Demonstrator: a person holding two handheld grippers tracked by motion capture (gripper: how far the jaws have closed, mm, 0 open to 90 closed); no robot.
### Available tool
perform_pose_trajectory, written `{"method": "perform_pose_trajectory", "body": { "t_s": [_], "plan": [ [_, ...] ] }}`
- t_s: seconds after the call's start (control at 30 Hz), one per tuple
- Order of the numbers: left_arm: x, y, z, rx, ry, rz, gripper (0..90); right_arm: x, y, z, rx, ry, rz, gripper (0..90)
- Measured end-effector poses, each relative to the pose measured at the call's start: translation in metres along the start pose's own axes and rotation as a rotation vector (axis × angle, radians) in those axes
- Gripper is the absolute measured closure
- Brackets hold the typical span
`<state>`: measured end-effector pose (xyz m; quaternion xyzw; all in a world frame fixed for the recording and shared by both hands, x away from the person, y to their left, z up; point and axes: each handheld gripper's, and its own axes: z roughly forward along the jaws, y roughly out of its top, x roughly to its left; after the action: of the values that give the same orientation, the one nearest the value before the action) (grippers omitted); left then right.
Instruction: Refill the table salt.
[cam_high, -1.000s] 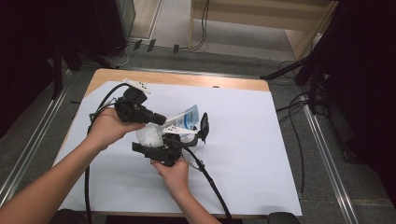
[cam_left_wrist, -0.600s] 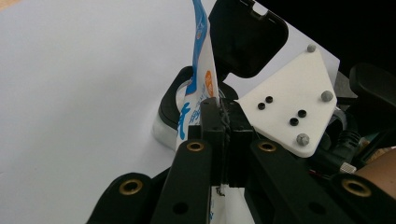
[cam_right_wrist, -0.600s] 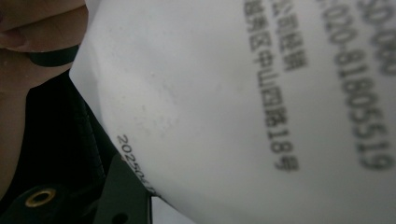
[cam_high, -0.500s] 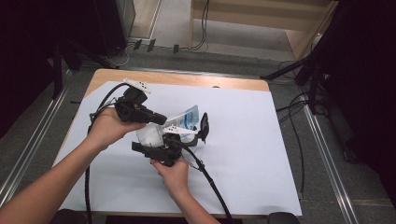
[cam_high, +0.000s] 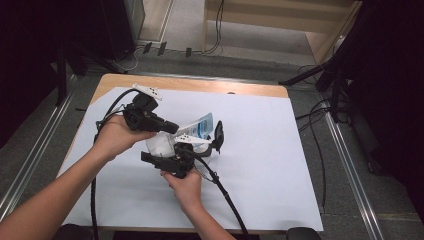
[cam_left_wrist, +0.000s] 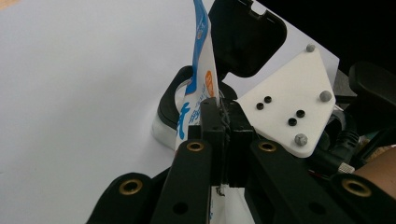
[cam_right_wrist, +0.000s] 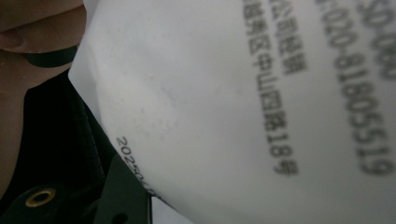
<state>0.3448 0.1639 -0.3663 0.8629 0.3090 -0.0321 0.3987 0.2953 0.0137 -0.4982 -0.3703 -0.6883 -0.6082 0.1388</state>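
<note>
L gripper jaws pressed together on the blue-white pouch edge — R gripper clamps its white body w/ jaws part spread.

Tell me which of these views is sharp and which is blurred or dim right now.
High view: evenly lit white table sheet, dark surroundings, the blue-and-white plastic pouch small but clear. Left gripper view: crisp on the left hand-held gripper shut on the pouch edge. Right gripper view: the pouch's white printed back sits too close, its black lettering soft and blurred.
</note>
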Motion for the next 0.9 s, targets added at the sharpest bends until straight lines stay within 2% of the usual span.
{"method": "perform_pose_trajectory", "body": {
  "t_s": [0.5,0.9],
  "plan": [
    [-0.0004,0.0005,0.0004,0.004,0.001,0.001,90.0,0.0,0.0003,0.0,0.003,-0.005,0.004,54.8],
    [-0.0001,-0.0005,0.0,0.005,0.005,0.001,90.0,-0.0005,-0.0007,0.0019,-0.003,0.009,0.01,54.8]
  ]
}}
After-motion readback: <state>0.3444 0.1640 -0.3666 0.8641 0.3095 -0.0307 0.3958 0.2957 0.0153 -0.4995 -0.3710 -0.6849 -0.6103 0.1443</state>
